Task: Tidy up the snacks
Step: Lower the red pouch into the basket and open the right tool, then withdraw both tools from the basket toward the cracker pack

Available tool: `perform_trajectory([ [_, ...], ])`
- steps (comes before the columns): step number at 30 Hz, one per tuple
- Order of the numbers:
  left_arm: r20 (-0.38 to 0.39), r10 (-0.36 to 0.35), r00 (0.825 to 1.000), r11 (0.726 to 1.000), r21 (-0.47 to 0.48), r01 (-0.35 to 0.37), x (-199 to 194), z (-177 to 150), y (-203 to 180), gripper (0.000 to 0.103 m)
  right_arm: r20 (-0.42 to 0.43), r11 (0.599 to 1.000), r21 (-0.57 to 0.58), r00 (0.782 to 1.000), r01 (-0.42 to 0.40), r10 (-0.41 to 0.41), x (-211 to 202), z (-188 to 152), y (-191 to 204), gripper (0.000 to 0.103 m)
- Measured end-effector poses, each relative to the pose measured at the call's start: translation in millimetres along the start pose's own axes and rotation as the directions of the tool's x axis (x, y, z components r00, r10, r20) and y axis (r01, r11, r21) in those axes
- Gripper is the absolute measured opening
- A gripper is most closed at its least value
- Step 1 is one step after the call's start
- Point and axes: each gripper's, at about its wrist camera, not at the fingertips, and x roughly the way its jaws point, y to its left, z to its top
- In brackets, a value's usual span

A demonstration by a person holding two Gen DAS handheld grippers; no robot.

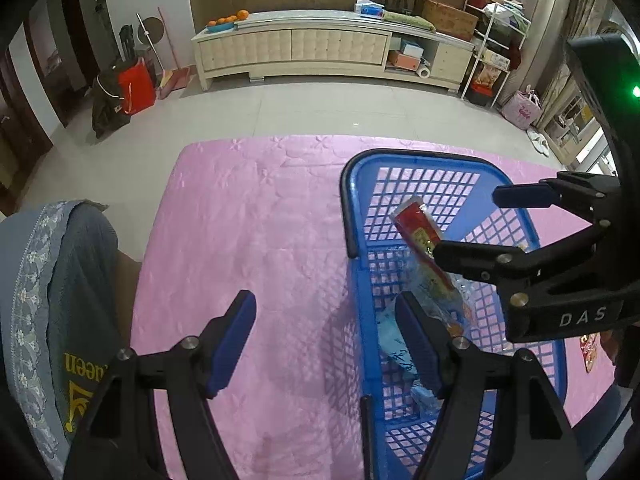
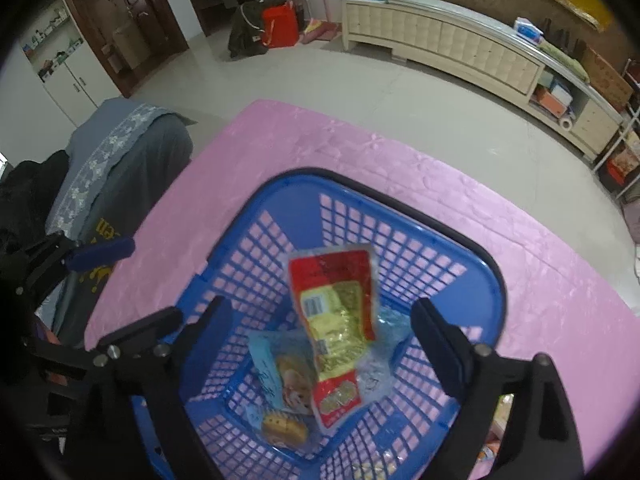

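My right gripper (image 2: 320, 344) is spread wide above the blue basket (image 2: 486, 280), gripping nothing. The red-and-yellow snack packet (image 2: 334, 320) sits tilted inside it, over a pale blue packet (image 2: 276, 376). It looks light, crinkly, slippery; I'd pinch a sealed edge. My left gripper (image 1: 324, 340) straddles the basket's rim, wide open, empty.
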Motion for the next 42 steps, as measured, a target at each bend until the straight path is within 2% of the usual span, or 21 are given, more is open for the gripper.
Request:
perform_trajectory([
  [5, 0.022, -0.010, 1.000, 1.000, 0.011, 0.010, -14, 0, -9, 0.070, -0.002, 1.000, 0.020, 1.000, 0.022, -0.022, -18, -11, -9, 0.093],
  [16, 0.084, -0.052, 0.995, 0.998, 0.037, 0.049, -59, -9, -40, 0.070, 0.053, 0.997, 0.068, 0.998, 0.024, -0.028, -73, -46, -22, 0.093],
  [19, 0.095, -0.062, 0.994, 0.997, 0.046, 0.058, -70, -15, -52, 0.070, 0.065, 0.995, 0.099, 0.997, 0.035, -0.042, -86, -62, -27, 0.093],
  [23, 0.121, -0.075, 0.990, 0.996, 0.060, 0.068, -82, -24, -66, 0.080, 0.079, 0.990, 0.135, 0.996, 0.039, -0.050, -101, -81, -37, 0.093],
  [32, 0.131, -0.101, 0.986, 0.990, 0.114, 0.087, -99, -46, -113, 0.080, 0.114, 0.978, 0.204, 0.991, 0.049, -0.074, -133, -126, -63, 0.093],
  [35, 0.139, -0.122, 0.983, 0.987, 0.120, 0.106, -103, -53, -129, 0.080, 0.133, 0.973, 0.217, 0.986, 0.075, -0.105, -143, -142, -68, 0.093],
  [40, 0.143, -0.161, 0.977, 0.982, 0.127, 0.143, -103, -68, -153, 0.080, 0.166, 0.966, 0.248, 0.980, 0.069, -0.113, -156, -173, -77, 0.093],
  [42, 0.153, -0.150, 0.977, 0.983, 0.124, 0.132, -102, -77, -161, 0.080, 0.180, 0.961, 0.265, 0.975, 0.077, -0.128, -158, -189, -81, 0.093],
])
